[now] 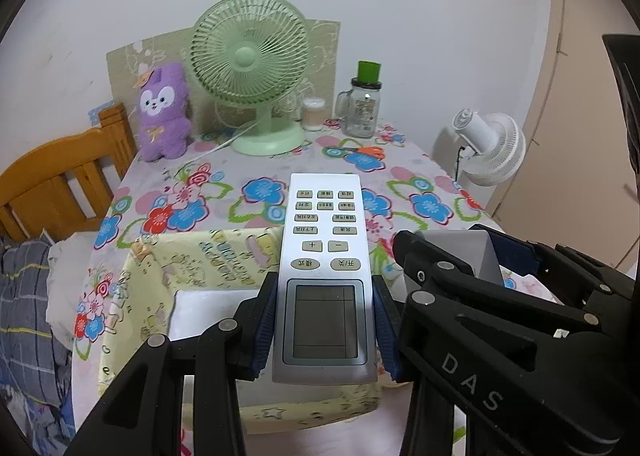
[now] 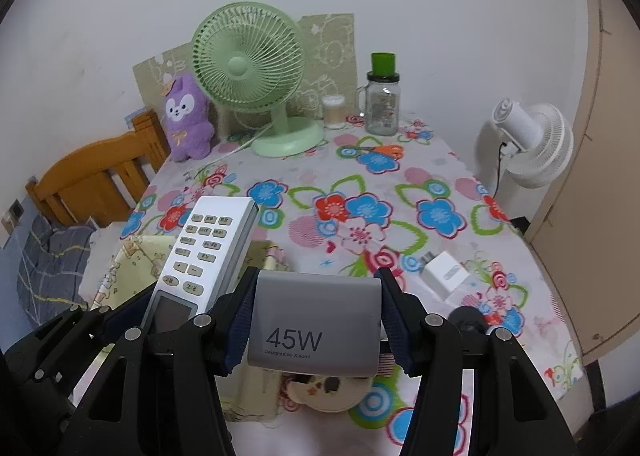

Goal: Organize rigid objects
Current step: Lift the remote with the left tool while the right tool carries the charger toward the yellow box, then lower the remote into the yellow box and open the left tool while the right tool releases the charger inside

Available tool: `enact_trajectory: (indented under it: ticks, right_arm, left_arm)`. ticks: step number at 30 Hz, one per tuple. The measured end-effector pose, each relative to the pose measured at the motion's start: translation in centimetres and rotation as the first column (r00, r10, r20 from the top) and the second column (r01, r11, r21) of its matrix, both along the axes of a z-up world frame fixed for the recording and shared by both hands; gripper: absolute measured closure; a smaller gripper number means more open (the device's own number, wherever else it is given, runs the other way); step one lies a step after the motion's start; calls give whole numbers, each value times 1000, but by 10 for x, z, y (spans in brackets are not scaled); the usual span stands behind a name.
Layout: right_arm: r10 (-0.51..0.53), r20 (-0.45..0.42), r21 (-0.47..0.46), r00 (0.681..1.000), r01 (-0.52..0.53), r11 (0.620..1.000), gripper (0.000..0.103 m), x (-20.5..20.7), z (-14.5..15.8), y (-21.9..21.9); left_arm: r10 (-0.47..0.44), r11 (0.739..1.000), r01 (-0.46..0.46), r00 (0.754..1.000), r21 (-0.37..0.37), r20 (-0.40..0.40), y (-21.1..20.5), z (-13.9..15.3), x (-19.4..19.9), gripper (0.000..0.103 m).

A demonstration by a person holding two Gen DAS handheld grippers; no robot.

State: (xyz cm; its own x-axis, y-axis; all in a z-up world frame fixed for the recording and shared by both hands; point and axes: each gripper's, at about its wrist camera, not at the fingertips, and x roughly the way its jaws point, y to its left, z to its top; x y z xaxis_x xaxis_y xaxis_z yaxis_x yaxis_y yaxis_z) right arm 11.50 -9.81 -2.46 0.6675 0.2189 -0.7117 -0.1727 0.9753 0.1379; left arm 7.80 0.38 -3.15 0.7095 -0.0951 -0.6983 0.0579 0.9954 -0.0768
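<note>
We are mid-carry, as we judge it: both loads are lifted clear of the tabletop point(image 2: 400, 175) and neither has been set down yet. Ahead of both claws spreads the flowered cloth, with the green fan point(image 1: 250, 67) far beyond our fingertips at the back edge.

Just below and slightly left of the left claw point(image 1: 325, 328) lies the yellow patterned box point(image 1: 168, 276), its white inside showing; it looks like the place meant for these items, though that is our guess. The next move calls for bringing each load over that opening, lowering it until it rests, and only then parting the jaws.

The left claw is clamped on the remote control point(image 1: 325, 256), pads pressing its two long sides near the screen end. Its long axis runs straight out along the fingers, button end pointing away from us toward the fan, face up.

The right claw point(image 2: 314, 320) is clamped on the grey power bank point(image 2: 316, 320), marked 45W; it lies crosswise between the pads, its broad face up, its far edge pointing ahead.

To the right of and beyond the right claw, a small white charger point(image 2: 446, 274) sits on the cloth, untouched.
</note>
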Motion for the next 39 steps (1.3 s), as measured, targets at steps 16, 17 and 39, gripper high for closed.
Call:
enact_trajectory:
  ticks: [16,17,39]
  right_arm:
    - [47,-37,-14,998,-48,999,43,9,-16,39]
    - [49,-40,-14,998,-50,999,43,9,-17,41]
    - [106,-63,-27,992,-108,994,43,22,-31,87]
  left_arm:
    - [54,998,-53,998,21,-37,35,-17,7,58]
    - [55,998,-55,998,22,-40,38,-18,8,58]
    - [96,995,-90,984,42,-150,77,-46,20,58]
